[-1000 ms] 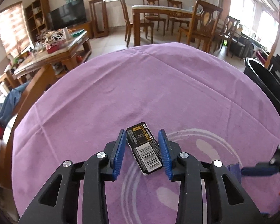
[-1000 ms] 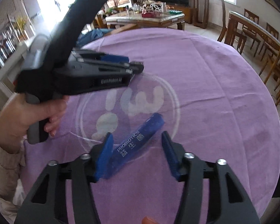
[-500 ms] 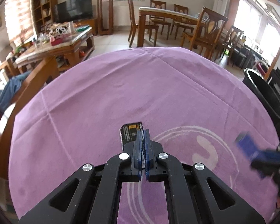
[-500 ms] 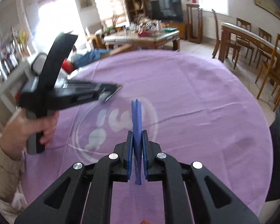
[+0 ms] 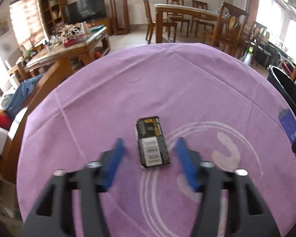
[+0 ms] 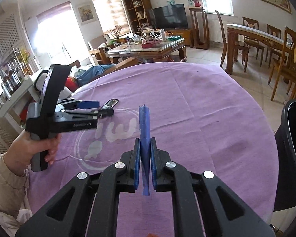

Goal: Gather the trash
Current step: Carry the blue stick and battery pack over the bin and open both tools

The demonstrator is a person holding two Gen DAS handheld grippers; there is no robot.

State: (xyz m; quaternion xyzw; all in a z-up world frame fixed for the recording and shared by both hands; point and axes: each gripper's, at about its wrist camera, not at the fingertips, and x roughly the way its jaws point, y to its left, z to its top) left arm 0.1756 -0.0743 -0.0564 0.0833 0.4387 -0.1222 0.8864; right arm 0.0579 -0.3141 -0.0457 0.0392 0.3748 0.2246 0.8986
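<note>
The right hand-held gripper [image 6: 145, 165] is closed on a blue sachet [image 6: 144, 130], which stands upright between its pads, lifted above the purple cloth of the desk [image 6: 207, 118]. A black bin [image 6: 292, 154] stands just beside the desk, at its right edge, and seems to be the place for the trash. The sachet is not yet over the bin, so this piece is picked up but not yet thrown away.

The left hand-held gripper [image 5: 149, 158] is open, its blue pads [image 5: 113, 164] apart on both sides of a small dark packet with a barcode label [image 5: 151, 145]. The packet lies flat on the desk, near the white printed circle [image 5: 217, 138], and the pads do not touch it. It appears that this piece is not yet grasped.

I judge the task is about in the middle: one piece is in hand, one remains on the desk, and nothing visible has reached the bin. The inside of the bin is hidden from both views.
</note>
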